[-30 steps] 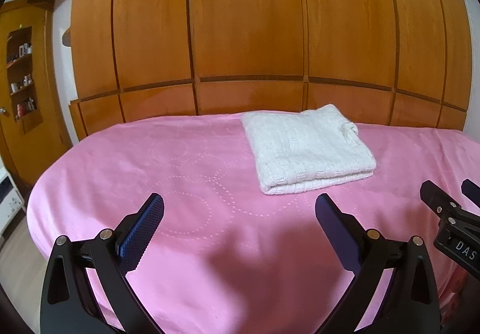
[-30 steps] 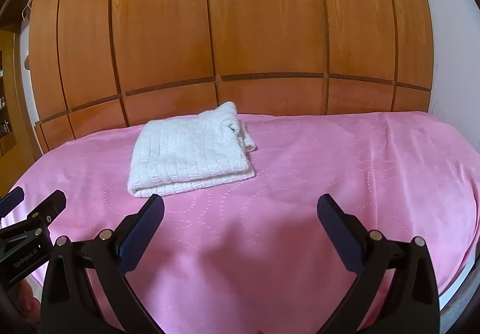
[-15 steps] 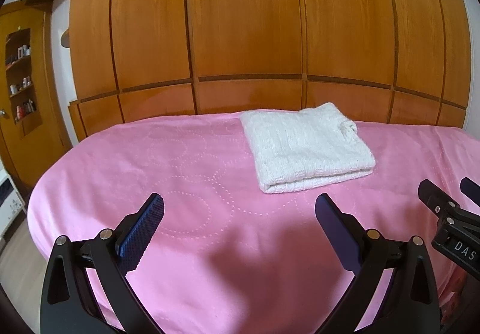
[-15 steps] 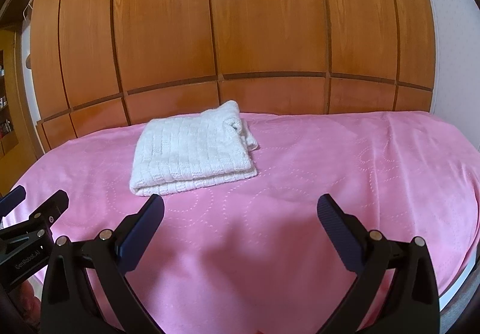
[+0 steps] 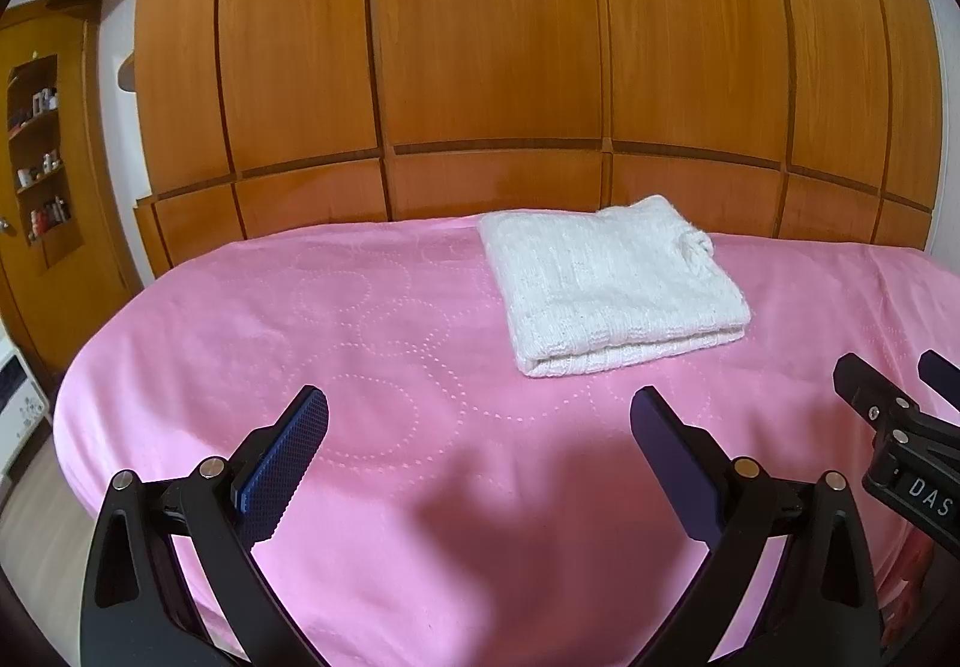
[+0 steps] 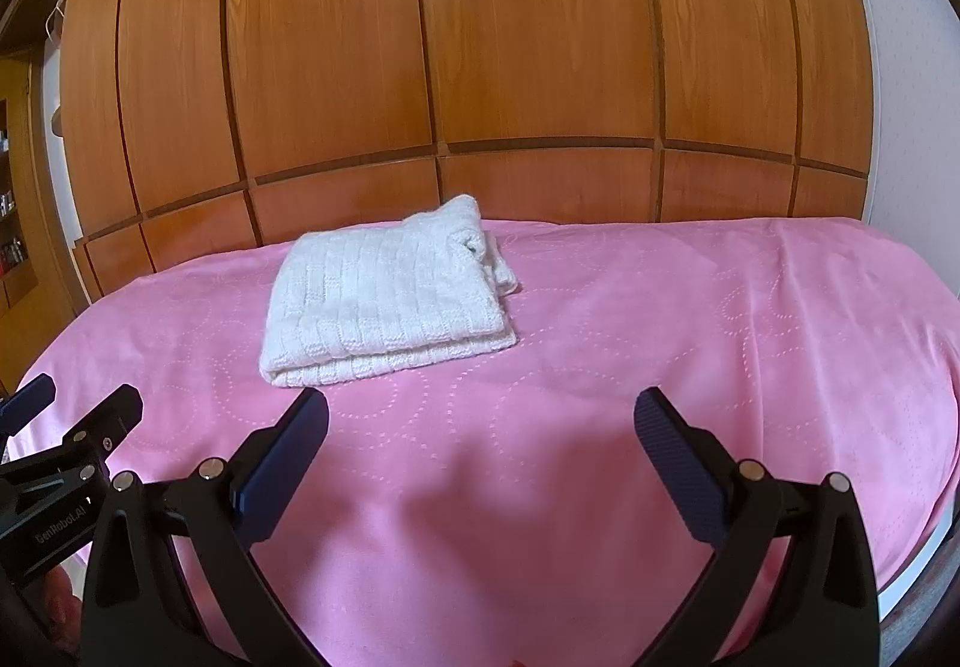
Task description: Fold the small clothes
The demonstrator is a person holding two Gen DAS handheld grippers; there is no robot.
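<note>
A folded white knit garment lies near the pink bedspread's far edge, below wooden wardrobe doors. Both left gripper and right gripper hover spread wide, empty.

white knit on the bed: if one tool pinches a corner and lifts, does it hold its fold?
Probably not. The white knit looks soft and floppy; its stacked layers would likely droop open. It seems light, and on the pink bedspread a push would likely bunch it, not slide it.

A white ribbed knitted garment lies folded into a neat, thick rectangle on the pink bedspread, close to the bed's far edge, with its layered fold edge facing the near side and a bunched bit at its far right corner.
</note>
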